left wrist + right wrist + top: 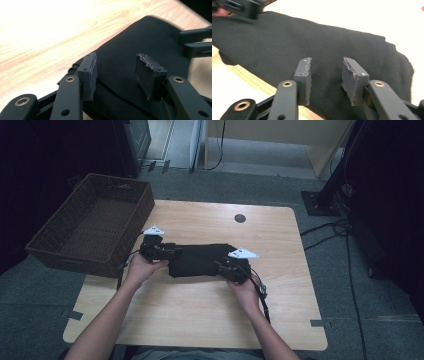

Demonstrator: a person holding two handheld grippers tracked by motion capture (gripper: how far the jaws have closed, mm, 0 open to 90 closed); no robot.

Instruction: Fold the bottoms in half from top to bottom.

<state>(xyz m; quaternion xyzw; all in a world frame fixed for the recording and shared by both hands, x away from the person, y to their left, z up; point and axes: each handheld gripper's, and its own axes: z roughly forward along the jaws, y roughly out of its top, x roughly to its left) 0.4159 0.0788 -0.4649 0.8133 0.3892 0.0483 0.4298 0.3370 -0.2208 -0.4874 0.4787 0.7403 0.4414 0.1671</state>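
black folded cloth (pixel 199 259), long axis across table between released left gripper (pixel 172 253) and right gripper (pixel 220 266)

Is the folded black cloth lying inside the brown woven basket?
No, the folded black cloth lies on the light wooden table, while the brown woven basket stands apart at its left edge.

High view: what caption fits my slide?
Two hand-held grippers at a folded black cloth on a wooden table, wicker basket beside.
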